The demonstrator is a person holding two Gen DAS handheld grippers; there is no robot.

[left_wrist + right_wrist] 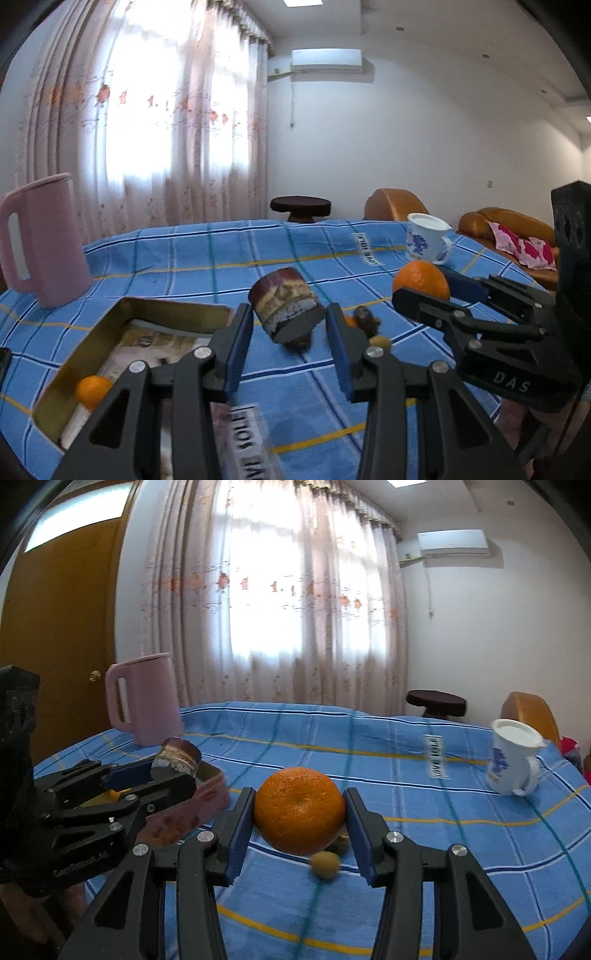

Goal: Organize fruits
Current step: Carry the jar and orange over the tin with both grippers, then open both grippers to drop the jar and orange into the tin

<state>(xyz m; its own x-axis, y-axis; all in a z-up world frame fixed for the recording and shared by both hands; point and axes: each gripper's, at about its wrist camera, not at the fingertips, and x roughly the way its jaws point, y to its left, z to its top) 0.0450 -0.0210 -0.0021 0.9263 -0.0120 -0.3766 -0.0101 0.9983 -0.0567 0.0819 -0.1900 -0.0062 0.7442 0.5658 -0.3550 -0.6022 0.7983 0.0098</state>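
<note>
My left gripper [290,332] is shut on a short dark-red sugarcane piece [286,308], held tilted above the blue checked tablecloth [207,258]. The same piece shows in the right wrist view [177,762], over the tin. My right gripper [299,819] is shut on a large orange [299,810], lifted above the cloth; it also shows in the left wrist view [421,282]. A gold rectangular tin [92,339] lies at the lower left with a small orange [92,391] inside. Small fruits lie on the cloth: a yellowish round one [325,864] and a dark one [364,317].
A pink kettle [44,240] stands at the left back of the table. A white mug with blue print [513,762] stands at the right back. A dark stool [300,206] and orange sofa [509,229] are beyond the table.
</note>
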